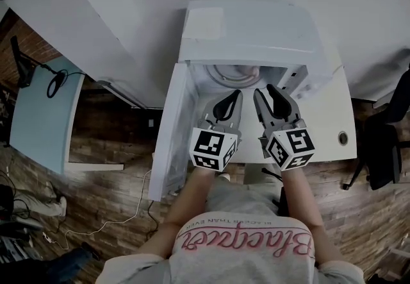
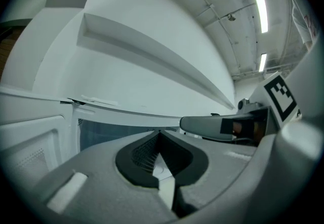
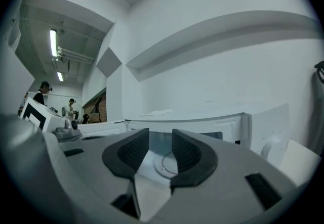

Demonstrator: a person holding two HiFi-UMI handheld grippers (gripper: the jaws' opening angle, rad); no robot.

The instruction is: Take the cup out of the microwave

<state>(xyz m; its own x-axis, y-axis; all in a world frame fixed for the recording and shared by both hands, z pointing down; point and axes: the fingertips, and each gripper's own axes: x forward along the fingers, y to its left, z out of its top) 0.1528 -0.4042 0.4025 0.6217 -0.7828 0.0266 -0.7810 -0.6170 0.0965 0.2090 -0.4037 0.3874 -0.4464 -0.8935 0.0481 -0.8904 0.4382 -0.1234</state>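
Open microwave [image 1: 250,33] on white table [image 1: 332,113]; seemingly wooden floor [image 1: 115,174].

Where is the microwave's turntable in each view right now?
Head view: turntable upper centre, inside the open microwave.
Left gripper view: not visible.
Right gripper view: low centre, seen through the gap between the open jaws of the right gripper.
Shared landmark: the microwave's white top front edge, in all three views.
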